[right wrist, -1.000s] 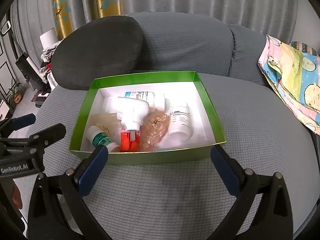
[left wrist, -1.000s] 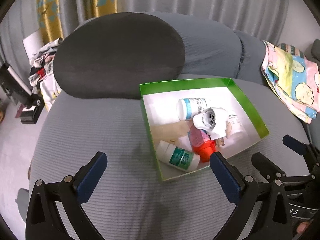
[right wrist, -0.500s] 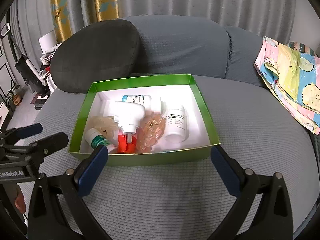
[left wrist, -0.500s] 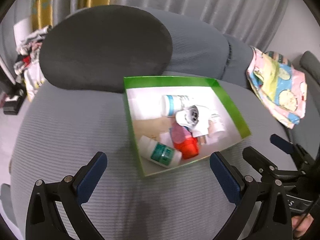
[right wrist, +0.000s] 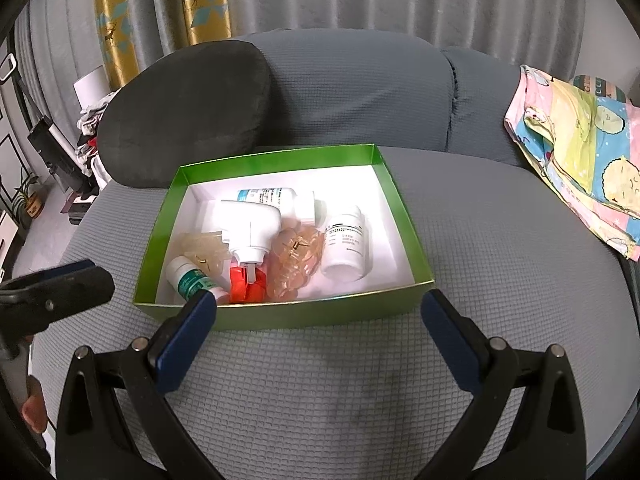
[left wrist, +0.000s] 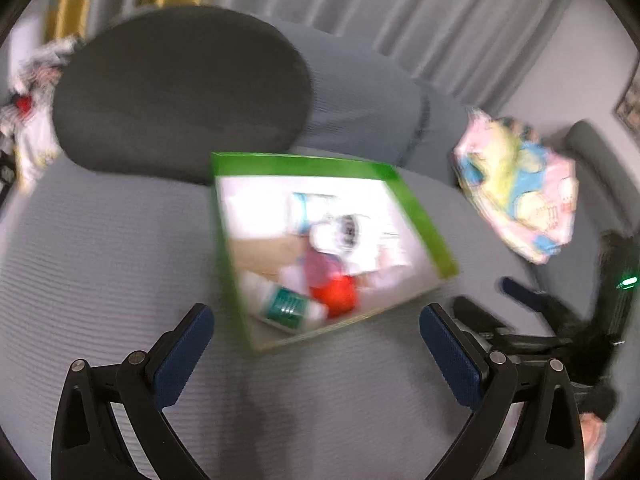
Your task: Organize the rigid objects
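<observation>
- Right claw [right wrist: 318,320]: jaws wide apart, empty, hovering over grey sofa cushion [right wrist: 500,280].
- Left claw [left wrist: 316,334]: likewise spread, holding nothing; view blurred.
- Green box [right wrist: 404,216]: dead ahead of right claw, just beyond fingertips, long axis crosswise.
- White bottle [right wrist: 345,244]: lying inside, right of centre, nearer right claw.

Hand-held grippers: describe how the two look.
Both alike: the right hand-held gripper and left hand-held gripper have glossy black plastic arms with silver pivot screws and dark blue textured fingertips. No cables or sleeves visible.
</observation>
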`<state>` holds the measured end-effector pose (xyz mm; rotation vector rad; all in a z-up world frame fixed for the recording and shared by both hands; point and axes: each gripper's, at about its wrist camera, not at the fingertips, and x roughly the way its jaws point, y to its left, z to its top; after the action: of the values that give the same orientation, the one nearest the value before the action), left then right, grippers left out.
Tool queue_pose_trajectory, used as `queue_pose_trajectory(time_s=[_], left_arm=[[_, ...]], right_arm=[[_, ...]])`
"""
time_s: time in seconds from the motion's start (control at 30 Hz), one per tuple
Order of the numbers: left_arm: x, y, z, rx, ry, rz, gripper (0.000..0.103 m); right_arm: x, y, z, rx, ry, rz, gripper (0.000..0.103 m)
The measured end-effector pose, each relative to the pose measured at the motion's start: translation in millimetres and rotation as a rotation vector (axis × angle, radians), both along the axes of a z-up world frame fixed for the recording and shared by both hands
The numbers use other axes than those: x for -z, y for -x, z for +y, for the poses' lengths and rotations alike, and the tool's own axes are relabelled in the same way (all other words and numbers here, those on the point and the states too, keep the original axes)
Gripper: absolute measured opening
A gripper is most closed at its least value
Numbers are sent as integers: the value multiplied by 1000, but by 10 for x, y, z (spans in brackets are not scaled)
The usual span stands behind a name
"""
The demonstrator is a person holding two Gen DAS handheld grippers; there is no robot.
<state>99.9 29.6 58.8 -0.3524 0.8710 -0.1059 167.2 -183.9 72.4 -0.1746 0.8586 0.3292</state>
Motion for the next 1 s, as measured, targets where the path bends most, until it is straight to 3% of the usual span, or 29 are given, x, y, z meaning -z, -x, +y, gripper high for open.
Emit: queue_pose_trajectory(time_s=[0.07, 0.17, 0.2, 0.33, 0.7, 0.77, 0.87, 1.0], left_arm=[[-22, 30, -22, -13, -49, -17, 102], [-139, 141, -259, -103, -379, -98, 102], [-171, 177, -302, -98, -399, -126, 102], [-278, 258, -334, -71, -317, -178, 102], [-344, 311, -416, -65, -338, -205, 102], [-305, 365, -394, -64, -303, -182, 102], [-294, 582, -374, -58, -248, -195, 102], [-375, 876, -431, -44, -253, -249, 102]], right_arm=[[2, 4, -17, 3, 1, -1, 102], [14, -1, -38, 5, 2, 1, 102], [16, -5, -39, 6, -1, 3, 102], [16, -3, -27, 1, -5, 3, 102], [-1, 26, -38, 3, -10, 5, 102], [-8, 56, -43, -1, -16, 12, 102], [-59, 236, -85, -50, -57, 21, 102], [-223, 606, -203, -123, -127, -25, 102]])
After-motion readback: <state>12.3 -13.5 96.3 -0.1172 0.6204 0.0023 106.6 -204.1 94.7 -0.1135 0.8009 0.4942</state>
